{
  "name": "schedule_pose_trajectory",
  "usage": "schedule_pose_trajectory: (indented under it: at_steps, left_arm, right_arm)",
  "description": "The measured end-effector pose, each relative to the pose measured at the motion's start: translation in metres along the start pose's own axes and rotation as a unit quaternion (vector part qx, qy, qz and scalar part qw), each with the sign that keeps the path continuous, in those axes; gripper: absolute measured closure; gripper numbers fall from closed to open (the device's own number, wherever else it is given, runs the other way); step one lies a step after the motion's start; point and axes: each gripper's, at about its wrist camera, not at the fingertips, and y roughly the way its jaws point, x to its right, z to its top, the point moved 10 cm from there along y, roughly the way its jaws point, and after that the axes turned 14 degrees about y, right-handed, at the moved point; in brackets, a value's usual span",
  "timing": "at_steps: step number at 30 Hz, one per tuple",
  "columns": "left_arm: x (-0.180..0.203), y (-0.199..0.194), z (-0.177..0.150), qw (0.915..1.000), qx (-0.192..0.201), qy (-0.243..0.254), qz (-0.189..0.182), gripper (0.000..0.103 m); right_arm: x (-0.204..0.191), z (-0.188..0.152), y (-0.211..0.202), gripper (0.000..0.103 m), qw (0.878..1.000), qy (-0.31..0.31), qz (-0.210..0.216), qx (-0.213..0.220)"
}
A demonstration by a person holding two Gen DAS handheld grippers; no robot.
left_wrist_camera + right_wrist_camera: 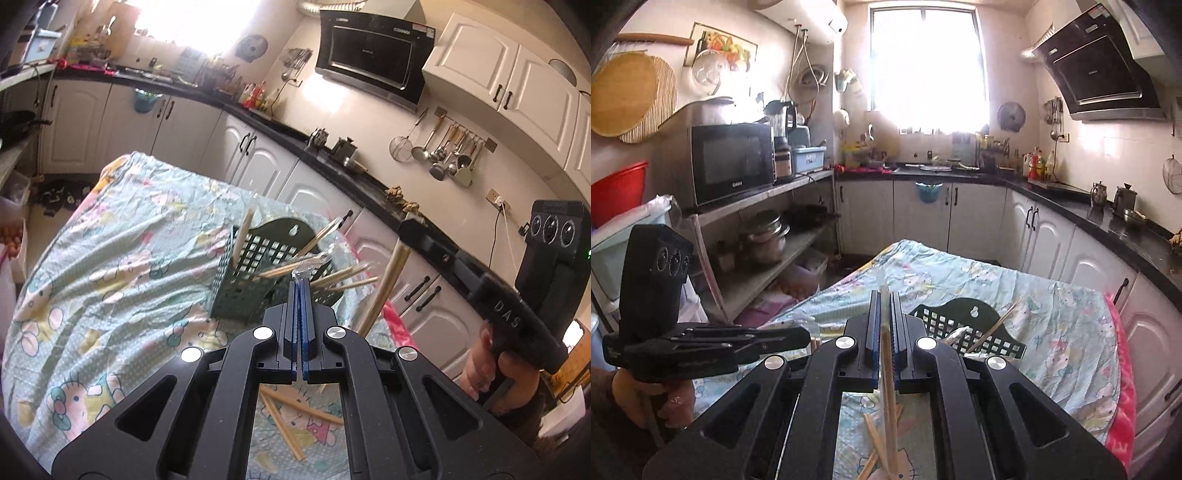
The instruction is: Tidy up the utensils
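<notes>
Domestic kitchen, white cabinet doors under a black worktop, bright window at the far end. A black slanted range hood (373,59) hangs on the wall; its brand mark is too small to read. A black microwave (733,162) on a metal shelf carries a maker's name low on the door, also not legible. In the middle stands a counter covered with a pale green cartoon-cat print cloth (110,258).

Landmark: dark green perforated plastic utensil basket (255,273), standing on the cloth near its far edge. Several pale wooden chopsticks (332,277) stick out of the basket at splayed angles. More loose wooden chopsticks (291,413) lie on the cloth on the near side of the basket, under the left gripper frame.

Left gripper (300,284): blue-padded fingers pressed together, with a scrap of clear crinkled plastic wrapper (304,271) pinched at the tips, just in front of the basket.

Right gripper (885,299): fingers narrow, clamped on a single pale wooden chopstick (888,391) running lengthwise between them, on the near side of the basket. In the left wrist view the handle of the right gripper reads "DAS" in white letters, with a person's hand (491,365) around it.
</notes>
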Motion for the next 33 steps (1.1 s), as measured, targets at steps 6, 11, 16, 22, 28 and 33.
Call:
schedule_pose_trajectory:
  at_steps: [6, 11, 16, 22, 28, 33]
  left_arm:
    - [0.018, -0.01, 0.022, 0.9996, 0.015, 0.022, 0.002, 0.103]
    - [0.03, -0.013, 0.038, 0.999, 0.023, 0.038, 0.003, 0.103]
    - [0.042, -0.015, 0.055, 0.9984, 0.032, 0.047, -0.001, 0.103]
    - [0.047, -0.013, 0.072, 0.9978, 0.042, 0.052, 0.001, 0.103]
    - [0.047, -0.011, 0.089, 0.9971, 0.052, 0.056, 0.004, 0.103]
    - [0.049, -0.006, 0.108, 0.996, 0.062, 0.063, 0.01, 0.103]
  right_arm:
    - [-0.001, 0.012, -0.018, 0.098, 1.0, 0.003, 0.007, 0.023]
    - [0.005, 0.025, -0.034, 0.098, 0.999, 0.017, 0.003, 0.049]
    - [0.009, 0.034, -0.047, 0.098, 0.997, 0.02, -0.001, 0.071]
    - [0.014, 0.047, -0.065, 0.098, 0.994, 0.026, -0.006, 0.104]
    - [0.023, 0.059, -0.077, 0.098, 0.991, 0.042, -0.002, 0.13]
    - [0.027, 0.07, -0.078, 0.098, 0.989, 0.046, -0.001, 0.143]
